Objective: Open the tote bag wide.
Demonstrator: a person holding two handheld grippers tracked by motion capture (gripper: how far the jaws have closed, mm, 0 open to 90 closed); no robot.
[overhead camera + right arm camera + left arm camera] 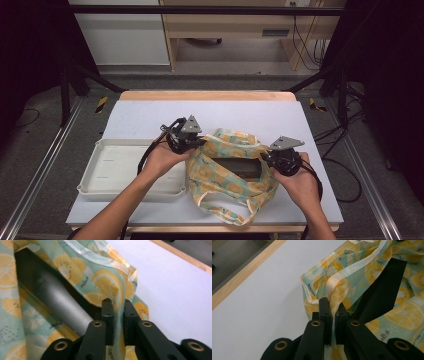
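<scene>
Nearest the person, both claws are pinching the bag's (230, 170) rim: the left claw (332, 305) and right claw (115, 305) are each clamping fabric, holding its mouth apart on the worktop (150, 115). A dark cylinder (60, 305) is lying inside; the tray (115, 170) beyond is sitting bare, so unloading probably remains.

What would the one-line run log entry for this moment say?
left gripper: shut on bag rim | right gripper: shut on opposite rim | fruit-print bag: held open on table, dark grey item inside | white tray: left of bag
</scene>
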